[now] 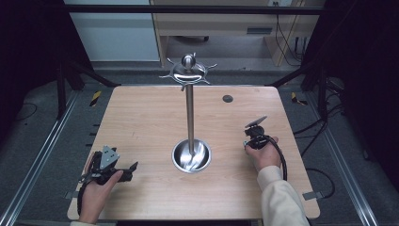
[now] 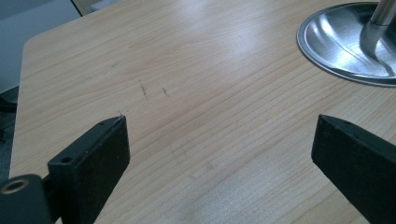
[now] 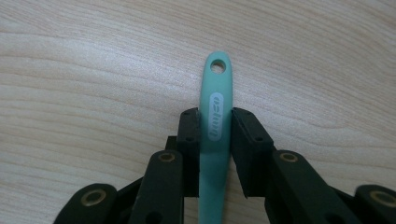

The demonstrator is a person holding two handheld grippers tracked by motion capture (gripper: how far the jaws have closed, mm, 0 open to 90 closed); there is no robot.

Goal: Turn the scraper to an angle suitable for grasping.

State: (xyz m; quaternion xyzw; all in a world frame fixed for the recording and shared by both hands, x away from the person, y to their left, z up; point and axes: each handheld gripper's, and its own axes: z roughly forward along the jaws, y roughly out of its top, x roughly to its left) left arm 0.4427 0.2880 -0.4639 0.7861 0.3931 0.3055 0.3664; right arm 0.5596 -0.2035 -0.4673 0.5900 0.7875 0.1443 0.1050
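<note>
Pale wood-grain tabletop (image 1: 141, 117): my right gripper (image 3: 215, 122) pinches a smooth mint-green plastic handle (image 3: 216, 107); my left gripper (image 2: 219, 135) fingers spread wide beside the shiny steel stand (image 1: 190, 141).

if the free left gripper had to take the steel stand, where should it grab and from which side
Probably the upright pole, low down, above the dished base. It is slim, straight and bare there. Come in level from the left gripper side with its open jaws either side. The hooked crown looks awkward.
</note>
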